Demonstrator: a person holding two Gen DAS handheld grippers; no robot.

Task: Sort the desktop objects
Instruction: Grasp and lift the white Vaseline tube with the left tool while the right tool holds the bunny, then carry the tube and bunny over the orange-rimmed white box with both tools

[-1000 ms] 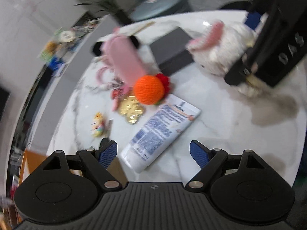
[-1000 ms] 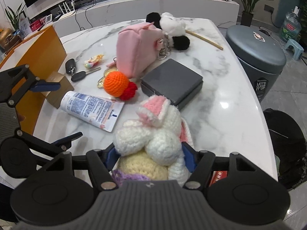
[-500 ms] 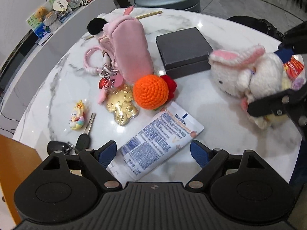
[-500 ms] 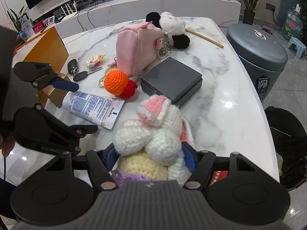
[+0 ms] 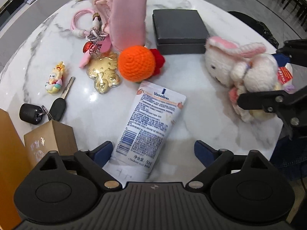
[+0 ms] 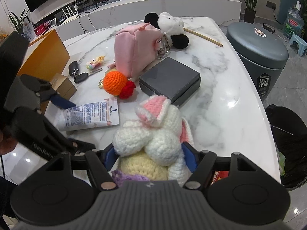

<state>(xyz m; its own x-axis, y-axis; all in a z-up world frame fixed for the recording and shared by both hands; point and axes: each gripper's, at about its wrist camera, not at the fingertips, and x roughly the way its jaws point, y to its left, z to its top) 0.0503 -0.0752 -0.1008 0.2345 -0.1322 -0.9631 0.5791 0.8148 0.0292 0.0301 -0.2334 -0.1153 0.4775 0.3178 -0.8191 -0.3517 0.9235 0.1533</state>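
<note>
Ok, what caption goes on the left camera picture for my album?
Open left gripper straddling the white Vaseline lotion tube on the marble table, crocheted orange ball beyond.

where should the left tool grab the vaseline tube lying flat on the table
Grip the Vaseline tube across its width near the cap end, which is the end nearest the left tool. It lies flat on the marble table, long axis running away from the tool, so come from above with one finger on each long edge. The open fingers already straddle it. The flat crimped end near the orange crochet ball is thinner and probably harder to pinch.
</note>
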